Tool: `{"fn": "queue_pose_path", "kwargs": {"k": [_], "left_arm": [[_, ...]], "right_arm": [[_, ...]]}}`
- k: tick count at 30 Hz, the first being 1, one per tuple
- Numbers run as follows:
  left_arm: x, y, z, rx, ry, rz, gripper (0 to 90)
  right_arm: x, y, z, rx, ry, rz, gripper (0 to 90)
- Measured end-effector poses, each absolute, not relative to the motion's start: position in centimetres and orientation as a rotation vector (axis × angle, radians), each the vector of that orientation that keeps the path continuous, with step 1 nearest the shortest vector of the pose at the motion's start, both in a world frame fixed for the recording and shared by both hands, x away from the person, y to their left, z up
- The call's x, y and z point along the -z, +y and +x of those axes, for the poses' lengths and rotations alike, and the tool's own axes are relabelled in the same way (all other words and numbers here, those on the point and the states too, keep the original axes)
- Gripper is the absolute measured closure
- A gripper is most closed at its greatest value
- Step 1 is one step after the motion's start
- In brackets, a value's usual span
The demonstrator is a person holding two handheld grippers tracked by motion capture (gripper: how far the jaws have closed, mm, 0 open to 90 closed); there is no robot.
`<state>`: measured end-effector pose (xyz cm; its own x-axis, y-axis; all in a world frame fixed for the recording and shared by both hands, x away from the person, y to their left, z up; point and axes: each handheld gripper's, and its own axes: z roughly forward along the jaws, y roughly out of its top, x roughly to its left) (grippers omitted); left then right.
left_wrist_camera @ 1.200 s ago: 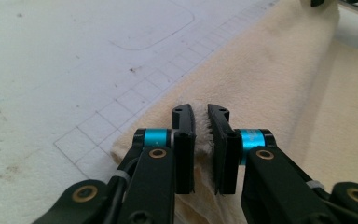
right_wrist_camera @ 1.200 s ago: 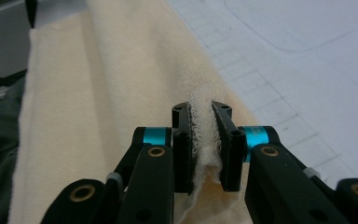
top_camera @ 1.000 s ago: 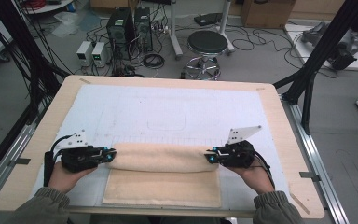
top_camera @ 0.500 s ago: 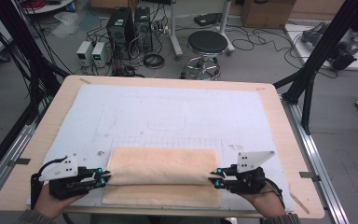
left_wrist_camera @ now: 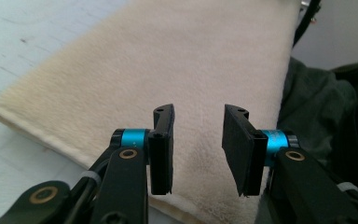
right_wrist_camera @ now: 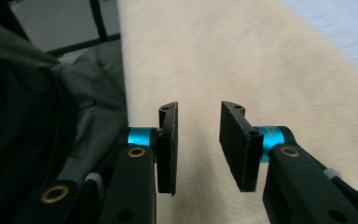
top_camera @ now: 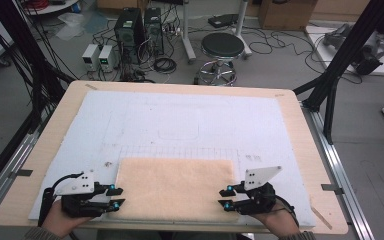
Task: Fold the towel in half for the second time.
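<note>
Towel (top_camera: 176, 189) is lying folded flat on the white mat (top_camera: 180, 125) near the person's edge of the table (top_camera: 300, 125), its long axis running left to right, parallel to that near edge. Left hand-held gripper (top_camera: 114, 196) is sitting just beside the towel's left short edge, near its near-left corner, jaws pointing in toward the cloth; right hand-held gripper (top_camera: 226, 197) is sitting at the towel's right short edge, near its near-right corner, pointing in the opposite way, so the towel is lying between the two, about equally close to each. Both have just been opening: in the left gripper view the jaws are standing partly apart with a clear gap over the towel (left_wrist_camera: 168, 70), pads pressing on nothing; the right gripper view is showing the same, gap open over the cloth (right_wrist_camera: 242, 70), nothing pinched. Judging from this, both ends are getting released after a fold, and any next grab is depending on coming in along the long axis from each short edge.
</note>
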<state>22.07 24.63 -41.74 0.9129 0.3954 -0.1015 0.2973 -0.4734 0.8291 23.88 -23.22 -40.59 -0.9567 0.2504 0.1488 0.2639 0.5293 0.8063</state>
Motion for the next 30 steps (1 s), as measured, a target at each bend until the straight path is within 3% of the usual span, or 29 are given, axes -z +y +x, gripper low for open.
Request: {"fn": "queue_pose_path", "kwargs": {"k": [7, 14, 20, 30], "left_arm": [[43.0, 24.2, 22.1, -0.121, 0.491, 2.168, 62.0], [41.8, 24.4, 23.6, -0.244, 0.564, 2.089, 49.2], [41.1, 24.8, 26.5, -0.343, 0.671, 2.005, 45.1], [42.0, 24.8, 30.6, -0.369, 0.814, 1.96, 38.1]], "right_arm": [[42.4, -22.5, 23.7, 1.311, -2.801, -0.434, 66.0], [41.0, -23.6, 25.7, 1.462, -2.822, -0.625, 46.4], [40.4, -24.1, 28.4, 1.512, -2.842, -0.768, 39.7], [42.0, -24.2, 32.9, 1.498, -2.805, -0.966, 28.4]]}}
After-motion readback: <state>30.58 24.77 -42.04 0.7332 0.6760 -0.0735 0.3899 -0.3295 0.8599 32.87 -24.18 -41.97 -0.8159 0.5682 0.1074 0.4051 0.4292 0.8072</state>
